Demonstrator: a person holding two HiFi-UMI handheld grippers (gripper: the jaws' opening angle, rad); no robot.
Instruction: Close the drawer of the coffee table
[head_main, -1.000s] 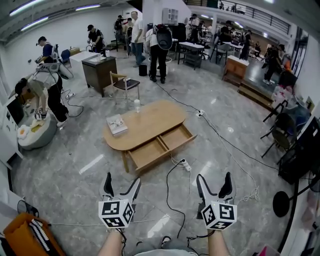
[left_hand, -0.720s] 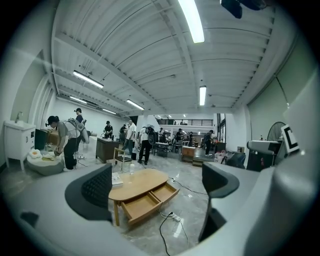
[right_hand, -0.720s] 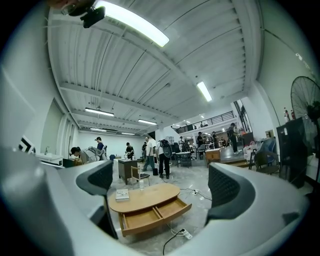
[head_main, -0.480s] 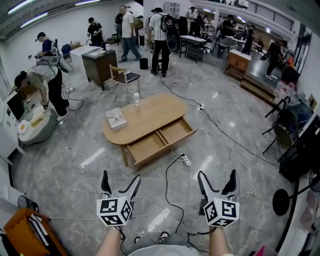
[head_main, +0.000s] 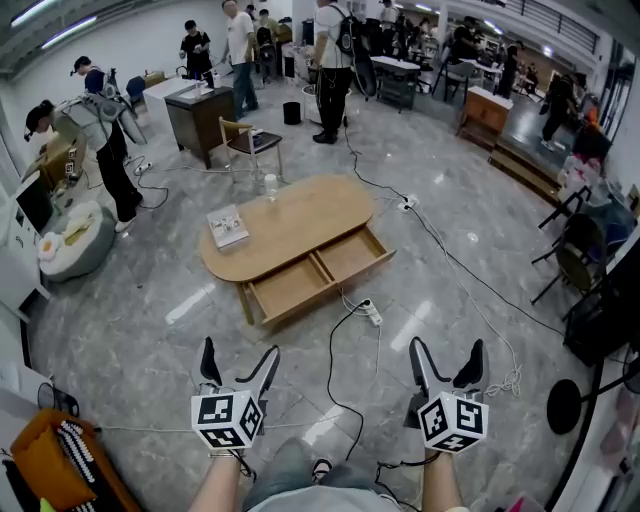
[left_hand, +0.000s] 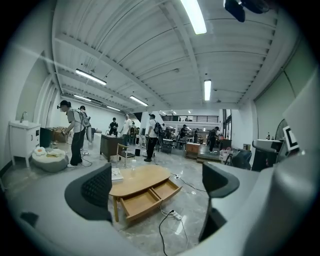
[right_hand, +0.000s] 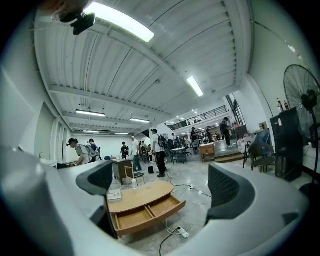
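The oval wooden coffee table (head_main: 290, 225) stands on the grey floor ahead of me. Its wide two-compartment drawer (head_main: 315, 280) is pulled out toward me and looks empty. My left gripper (head_main: 240, 350) and right gripper (head_main: 447, 347) hang side by side well short of the table, touching nothing. Both are open, their jaws have just been opening, and nothing is between them. The left gripper view frames the table (left_hand: 140, 181) and drawer (left_hand: 147, 197) between the open left gripper (left_hand: 159, 184). The right gripper view shows the drawer (right_hand: 147, 212) below the open right gripper (right_hand: 162, 182).
A book (head_main: 228, 228) and a clear bottle (head_main: 270, 185) sit on the tabletop. A power strip (head_main: 371, 312) and black cables trail across the floor in front of the drawer. A chair (head_main: 250, 145) and several people stand beyond the table. An orange bag (head_main: 60, 465) lies at the lower left.
Both grippers' jaws stand a little wider than before. The right gripper has shifted right in the picture, and both sit slightly lower. People at the back have walked about; the drawer stays open.
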